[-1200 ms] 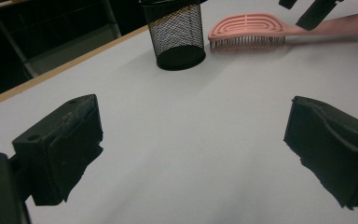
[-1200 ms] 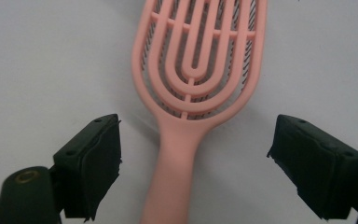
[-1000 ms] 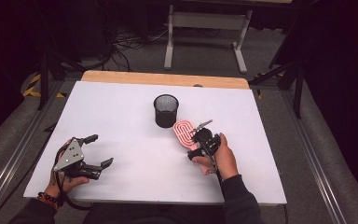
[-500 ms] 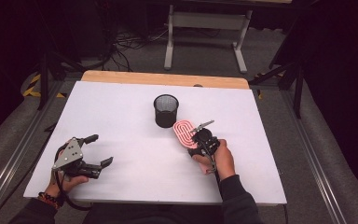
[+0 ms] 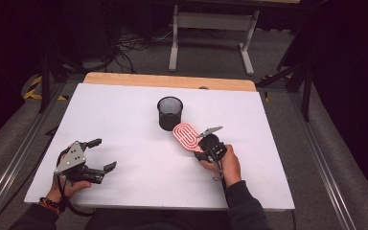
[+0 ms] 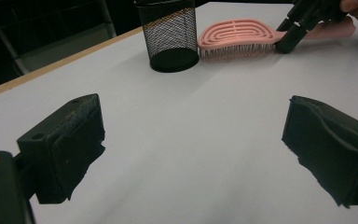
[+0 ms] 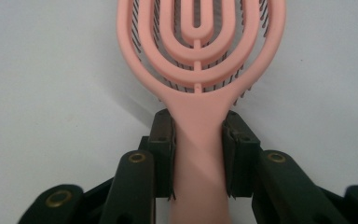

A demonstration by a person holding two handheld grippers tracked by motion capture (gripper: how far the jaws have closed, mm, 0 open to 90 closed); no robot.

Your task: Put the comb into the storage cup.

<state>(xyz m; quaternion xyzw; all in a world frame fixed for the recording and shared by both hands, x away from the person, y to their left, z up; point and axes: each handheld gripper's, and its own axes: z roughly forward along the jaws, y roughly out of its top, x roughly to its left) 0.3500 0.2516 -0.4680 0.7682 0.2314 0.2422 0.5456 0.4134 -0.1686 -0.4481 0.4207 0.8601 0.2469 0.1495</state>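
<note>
Nothing moves much since before: right claw (image 5: 206,143) clamps the pink brush (image 5: 187,136) (cup (image 5: 170,112) at 10 o'clock); left claw (image 5: 100,154) gapes, empty.

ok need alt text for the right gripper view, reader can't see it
A pink hairbrush lies on a white table, its handle clamped between the two black jaws of the right gripper, seen from just behind. The oval head, made of nested loops with dark bristles beneath, points away toward the top of the picture.
</note>
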